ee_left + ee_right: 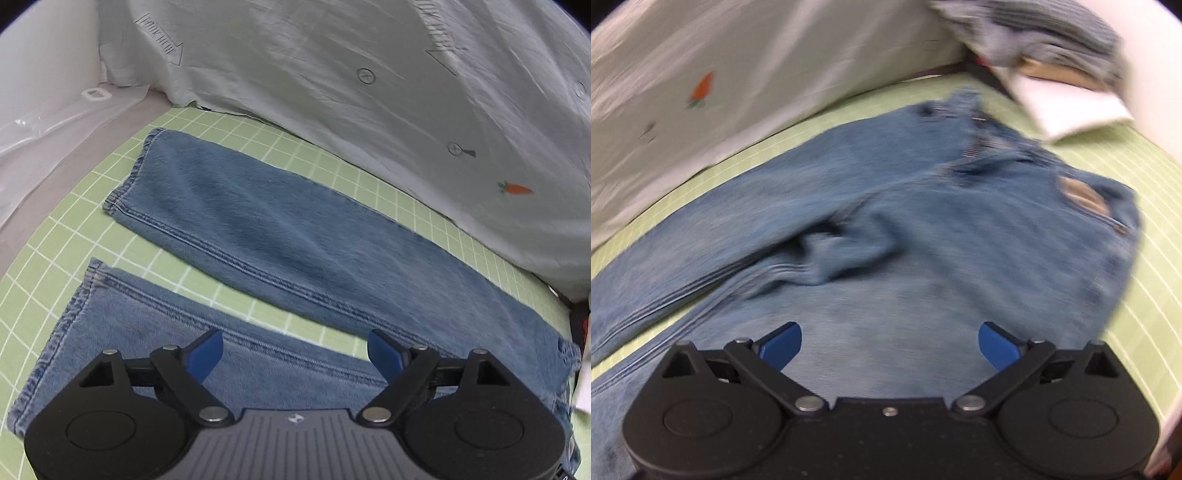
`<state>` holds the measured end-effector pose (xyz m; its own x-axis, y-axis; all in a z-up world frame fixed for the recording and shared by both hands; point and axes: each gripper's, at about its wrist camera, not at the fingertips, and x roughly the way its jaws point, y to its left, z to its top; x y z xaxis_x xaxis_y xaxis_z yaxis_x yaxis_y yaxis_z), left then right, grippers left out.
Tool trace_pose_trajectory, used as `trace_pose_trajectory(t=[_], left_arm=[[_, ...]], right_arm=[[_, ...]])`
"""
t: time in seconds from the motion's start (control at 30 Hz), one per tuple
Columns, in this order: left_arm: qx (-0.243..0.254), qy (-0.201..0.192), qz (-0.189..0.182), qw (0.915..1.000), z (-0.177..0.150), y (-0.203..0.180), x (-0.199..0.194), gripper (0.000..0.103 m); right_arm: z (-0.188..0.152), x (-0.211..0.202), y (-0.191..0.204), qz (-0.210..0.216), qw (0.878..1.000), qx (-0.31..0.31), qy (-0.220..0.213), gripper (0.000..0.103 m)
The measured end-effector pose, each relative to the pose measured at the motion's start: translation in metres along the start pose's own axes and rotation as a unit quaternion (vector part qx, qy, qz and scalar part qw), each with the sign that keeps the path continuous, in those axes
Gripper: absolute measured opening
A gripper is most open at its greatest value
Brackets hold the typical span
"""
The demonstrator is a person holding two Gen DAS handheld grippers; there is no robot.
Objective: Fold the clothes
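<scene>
- Blue jeans (280, 236) spread flat on the green grid mat (44, 266), legs apart in a narrow V, hems toward the mat's far left end — laid out, by the look of it, ready for a first fold, leg over leg.
- Seat and waistband (979, 147) up at the right end, brown leather patch (1082, 199) showing, a rumple of denim bunched at the crotch (827, 254); likely needs smoothing before any fold holds.
- White shirt (369, 92) with a small carrot motif (517, 189) draped behind the mat, waiting its turn perhaps.
- Striped garment (1052, 33) and a folded white cloth (1071, 107) just beyond the waistband.
- Left gripper (295, 352) poised low over the near leg, blue fingertips (207, 354) spread wide, nothing pinched.
- Right gripper (890, 345) hanging over the seat of the jeans, tips likewise wide apart and empty; view smeared with blur, so fine detail hard to read.
- No grasp taken, fold not yet begun.
</scene>
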<state>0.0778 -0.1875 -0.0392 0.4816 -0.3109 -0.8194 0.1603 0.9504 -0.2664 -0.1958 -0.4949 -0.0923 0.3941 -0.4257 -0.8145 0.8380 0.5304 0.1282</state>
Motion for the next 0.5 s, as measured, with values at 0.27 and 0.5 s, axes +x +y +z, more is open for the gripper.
trace_pose_trajectory(t=[0.27,0.5], left_arm=[[-0.02,0.029,0.023,0.9991,-0.053,-0.004,-0.014,0.086],[-0.046,0.032,0.047,0.9973,-0.071,0.007,-0.028,0.086]], right_arm=[[-0.009,0.004,-0.087,-0.054,0.995,0.09,0.006,0.103],[-0.002,0.015,-0.102,-0.052,0.996,0.065,0.013,0.103]])
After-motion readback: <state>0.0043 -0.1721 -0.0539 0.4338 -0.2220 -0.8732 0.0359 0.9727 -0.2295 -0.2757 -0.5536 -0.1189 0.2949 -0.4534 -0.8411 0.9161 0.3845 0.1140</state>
